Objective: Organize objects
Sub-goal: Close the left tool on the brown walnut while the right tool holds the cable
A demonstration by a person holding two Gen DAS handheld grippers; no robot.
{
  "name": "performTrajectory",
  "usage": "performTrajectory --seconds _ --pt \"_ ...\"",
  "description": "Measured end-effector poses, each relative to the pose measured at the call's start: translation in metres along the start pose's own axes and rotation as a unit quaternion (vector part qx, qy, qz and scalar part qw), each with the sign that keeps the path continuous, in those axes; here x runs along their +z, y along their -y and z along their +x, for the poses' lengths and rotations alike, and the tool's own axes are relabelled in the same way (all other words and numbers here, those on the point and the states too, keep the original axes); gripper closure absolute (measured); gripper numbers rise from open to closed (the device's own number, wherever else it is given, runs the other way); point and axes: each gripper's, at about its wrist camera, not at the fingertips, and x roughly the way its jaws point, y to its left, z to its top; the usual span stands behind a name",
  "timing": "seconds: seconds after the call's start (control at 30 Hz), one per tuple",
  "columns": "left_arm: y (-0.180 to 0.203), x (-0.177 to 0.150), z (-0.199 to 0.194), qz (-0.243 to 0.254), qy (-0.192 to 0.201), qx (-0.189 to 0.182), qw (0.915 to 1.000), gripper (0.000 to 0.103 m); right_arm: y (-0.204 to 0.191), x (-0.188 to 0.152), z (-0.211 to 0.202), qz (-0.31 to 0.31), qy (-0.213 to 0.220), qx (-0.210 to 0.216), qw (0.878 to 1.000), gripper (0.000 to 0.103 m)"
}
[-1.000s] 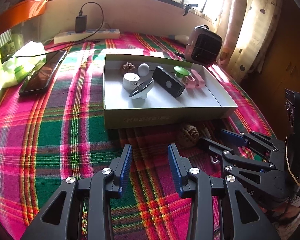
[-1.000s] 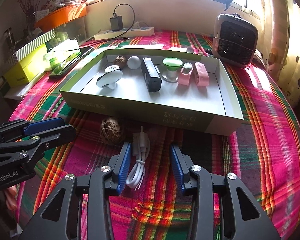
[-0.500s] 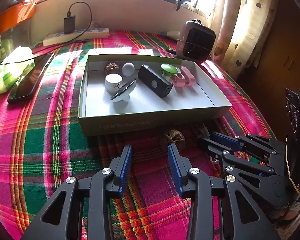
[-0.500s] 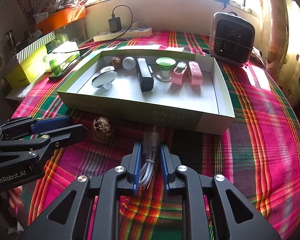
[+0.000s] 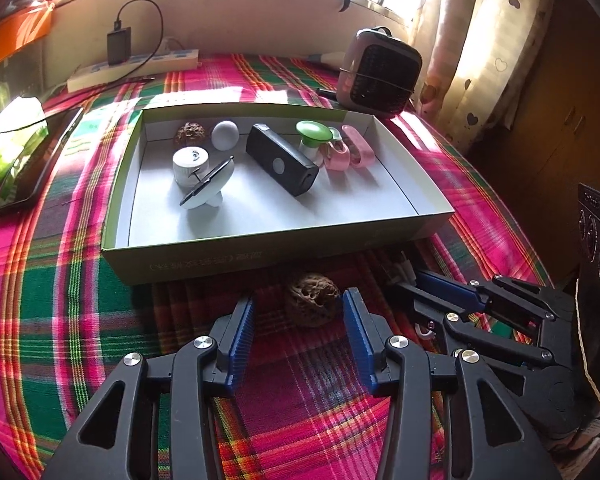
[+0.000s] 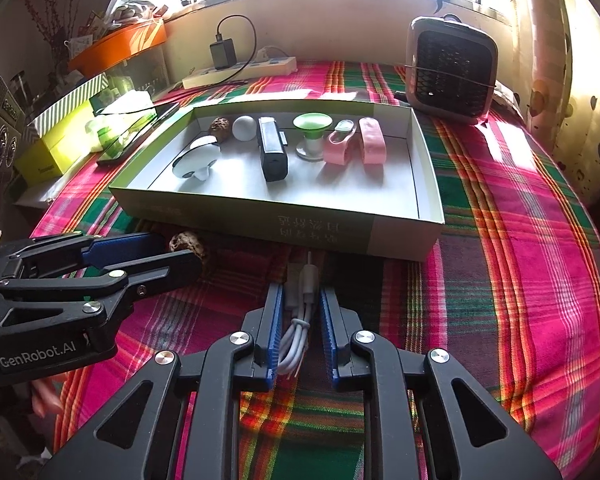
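On the left of the plaid cloth (image 5: 80,280), the left gripper (image 5: 298,318) points down at a wrinkled brown walnut (image 5: 311,298), which lies on the cloth just in front of the shallow box (image 5: 260,256). Its fingers have just been opening and now stand released, wide on either side of the walnut without touching it. The left wrist view shows this gap plainly; the right wrist view shows only the same gripper from the side, its tip hiding part of the walnut (image 6: 186,242).

In the box sit a second walnut, a white ball (image 5: 225,135), a black rectangular device (image 5: 282,159), a green-topped stand (image 5: 314,132) and two pink clips (all in a row along the far wall).

To the right, the right gripper (image 6: 299,322) is clenched on a bundled white cable (image 6: 298,320) lying on the cloth before the box; only the right wrist view shows the pads pressing the loops, while the left wrist view catches just the cable's plug end.

Compared with a second ago, the right fingers, then spread around the cable, have closed on it, and the left gripper has shifted rightward so the walnut now sits between its fingers.
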Motion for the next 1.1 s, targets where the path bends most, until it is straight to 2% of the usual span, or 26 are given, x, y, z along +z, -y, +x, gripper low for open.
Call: performTrajectory --seconds 0.83,0.97,1.1 --pt "0.0036 0.0029 0.0074 -0.009 0.001 0.018 0.9998 0.061 0.0026 0.0001 -0.0008 0.001 0.000 0.006 1.000 0.084" --pt "0.0041 0.0026 0.0070 -0.007 0.001 0.024 0.9997 0.065 0.0024 0.0000 -0.0008 0.001 0.000 0.006 1.000 0.084" --pt "0.0033 0.0023 0.0068 -0.007 0.001 0.028 0.9996 0.073 0.0023 -0.0001 -0.0007 0.000 0.000 0.006 1.000 0.084"
